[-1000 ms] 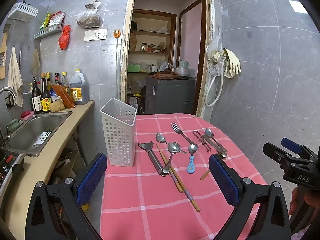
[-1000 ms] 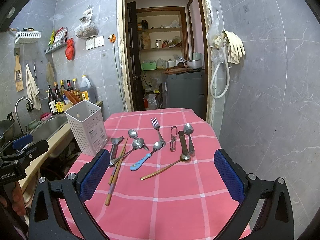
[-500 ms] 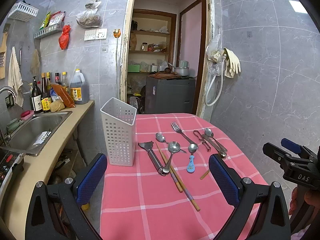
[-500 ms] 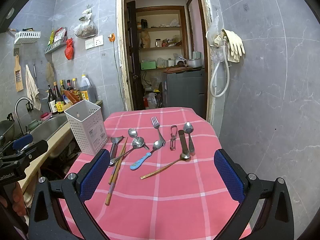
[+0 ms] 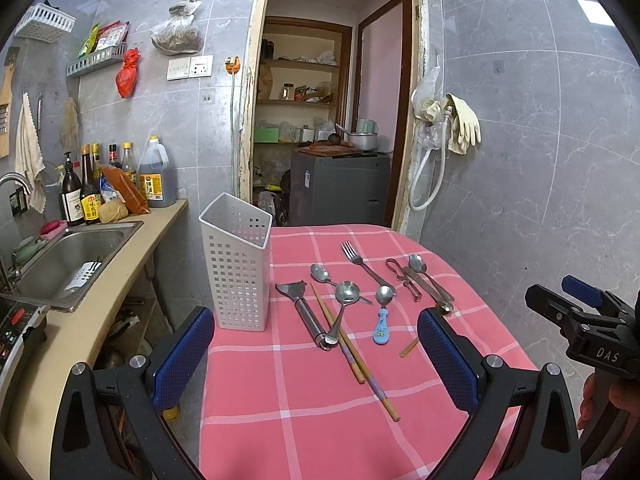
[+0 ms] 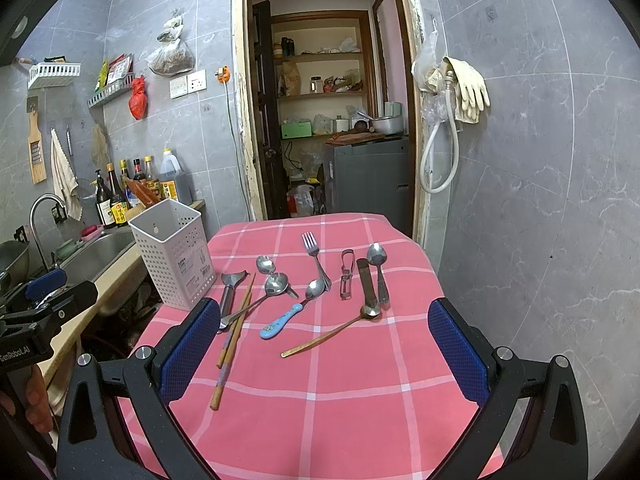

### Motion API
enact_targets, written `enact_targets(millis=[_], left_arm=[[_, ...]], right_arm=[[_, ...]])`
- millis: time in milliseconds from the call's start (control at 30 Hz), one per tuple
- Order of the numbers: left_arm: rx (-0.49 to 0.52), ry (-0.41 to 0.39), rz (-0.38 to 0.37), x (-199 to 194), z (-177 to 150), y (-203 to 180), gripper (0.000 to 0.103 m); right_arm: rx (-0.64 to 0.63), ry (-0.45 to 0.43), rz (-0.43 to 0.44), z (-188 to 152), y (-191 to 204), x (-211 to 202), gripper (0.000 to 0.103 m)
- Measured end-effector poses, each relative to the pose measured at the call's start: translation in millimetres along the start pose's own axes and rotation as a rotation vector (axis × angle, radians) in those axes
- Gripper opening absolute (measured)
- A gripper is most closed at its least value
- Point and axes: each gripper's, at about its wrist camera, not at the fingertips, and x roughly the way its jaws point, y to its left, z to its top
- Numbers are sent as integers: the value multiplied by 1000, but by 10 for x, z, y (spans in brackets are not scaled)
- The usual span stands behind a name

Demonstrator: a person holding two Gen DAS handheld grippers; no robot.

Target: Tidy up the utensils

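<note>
Several utensils lie loose on the pink checked tablecloth [image 6: 320, 400]: a fork [image 6: 314, 256], steel spoons, a blue-handled spoon [image 6: 285, 319], a gold spoon [image 6: 336, 332], chopsticks [image 6: 232, 340], a peeler [image 6: 228, 292] and a clip opener [image 6: 346, 274]. A white perforated utensil holder [image 5: 236, 264] stands upright at the table's left edge and looks empty. My left gripper [image 5: 316, 364] hovers open above the table's near left part. My right gripper [image 6: 324, 352] is open too, held over the near edge, with nothing between its fingers.
A counter with a steel sink [image 5: 64, 256] and sauce bottles [image 5: 84, 196] runs along the left. Behind the table is a doorway with a grey appliance [image 5: 340, 188]. A tiled wall with hanging gloves [image 5: 460, 124] stands on the right.
</note>
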Motion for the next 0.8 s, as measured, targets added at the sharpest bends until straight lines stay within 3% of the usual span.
enact_targets(millis=[800], left_arm=[[0, 3, 2, 7, 2, -10, 102]], right_arm=[[2, 4, -1, -14, 9, 19, 102]])
